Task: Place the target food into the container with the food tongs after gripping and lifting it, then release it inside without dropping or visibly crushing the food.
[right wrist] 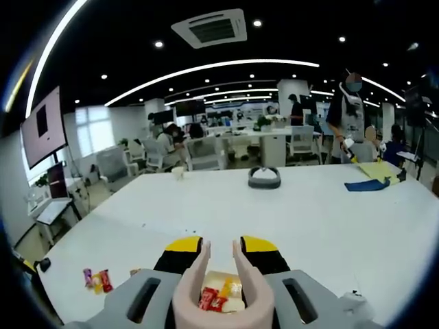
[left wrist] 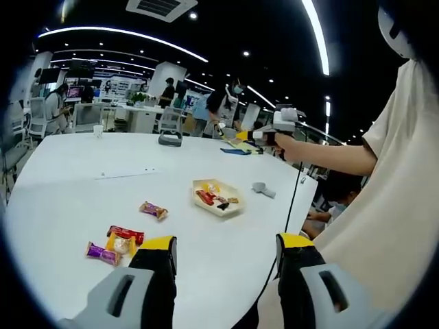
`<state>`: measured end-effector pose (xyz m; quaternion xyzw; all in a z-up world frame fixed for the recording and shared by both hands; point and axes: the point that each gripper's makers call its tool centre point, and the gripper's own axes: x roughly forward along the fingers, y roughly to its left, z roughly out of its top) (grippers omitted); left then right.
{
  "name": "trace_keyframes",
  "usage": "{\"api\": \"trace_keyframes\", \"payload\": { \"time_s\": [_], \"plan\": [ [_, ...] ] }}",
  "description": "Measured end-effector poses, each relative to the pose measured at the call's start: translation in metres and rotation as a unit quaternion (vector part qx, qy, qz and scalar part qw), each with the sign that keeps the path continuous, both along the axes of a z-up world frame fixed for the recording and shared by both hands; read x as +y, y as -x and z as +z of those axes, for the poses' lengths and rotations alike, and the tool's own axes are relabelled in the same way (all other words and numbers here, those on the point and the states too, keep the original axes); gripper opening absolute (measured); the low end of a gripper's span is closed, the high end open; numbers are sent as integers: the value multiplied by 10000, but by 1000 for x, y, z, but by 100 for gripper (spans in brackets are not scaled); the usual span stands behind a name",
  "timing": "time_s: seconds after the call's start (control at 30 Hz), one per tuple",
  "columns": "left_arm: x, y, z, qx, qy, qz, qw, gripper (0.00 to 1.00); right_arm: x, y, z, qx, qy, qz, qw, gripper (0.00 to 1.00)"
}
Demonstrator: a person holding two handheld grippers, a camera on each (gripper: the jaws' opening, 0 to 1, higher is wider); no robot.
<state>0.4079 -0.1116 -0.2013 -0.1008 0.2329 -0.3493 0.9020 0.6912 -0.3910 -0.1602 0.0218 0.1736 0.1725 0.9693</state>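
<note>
A pale hexagonal container [left wrist: 233,208] sits mid-table with several wrapped snacks inside. Loose wrapped snacks lie on the white table: one [left wrist: 153,210] to the container's left, a small cluster [left wrist: 114,245] nearer me. My left gripper [left wrist: 225,247] is open and holds nothing, low over the table's near edge. In the right gripper view, my right gripper [right wrist: 221,247] is shut on pink food tongs [right wrist: 204,264], whose arms stand apart with nothing between them. The container [right wrist: 221,293] shows beneath the tongs. The right gripper [left wrist: 255,136] also hangs high above the table's far right.
A person in a beige shirt [left wrist: 384,205] stands at the table's right edge. A small grey object [left wrist: 263,189] lies right of the container. A grey headset-like thing [right wrist: 264,178], a blue cloth [right wrist: 363,184] and a yellow sheet sit at the far side. People and desks fill the background.
</note>
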Motion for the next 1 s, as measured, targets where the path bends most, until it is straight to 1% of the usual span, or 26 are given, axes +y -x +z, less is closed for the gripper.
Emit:
{"api": "trace_keyframes", "payload": {
  "time_s": [0.13,0.3,0.4,0.43,0.47,0.57,0.63,0.7,0.8,1.0],
  "plan": [
    [-2,1,1,-5,9,8,10000,58,5,5,-5,53,-49,71,9999,22],
    [0,5,0,3,9,44,10000,58,22,12,-17,165,-118,223,9995,23],
    [7,10,-1,26,9,118,9999,58,41,17,-25,242,-180,368,9989,23],
    [7,10,-1,30,9,125,9999,58,43,17,-26,254,-187,387,9988,24],
    [12,13,-2,50,2,165,9999,58,55,19,-30,290,-206,479,9982,24],
    [19,17,-3,84,-1,238,9997,58,78,23,-37,371,-243,657,9969,24],
    [25,19,-4,93,-12,292,9995,58,87,25,-40,403,-241,733,9962,24],
    [30,20,-4,91,0,348,9994,58,101,27,-44,468,-248,846,9950,24],
    [36,21,-4,76,7,424,9991,58,124,30,-48,513,-200,1054,9929,25],
    [50,27,-6,84,36,530,9986,58,160,32,-51,572,-82,1370,9889,25]
  ]
}}
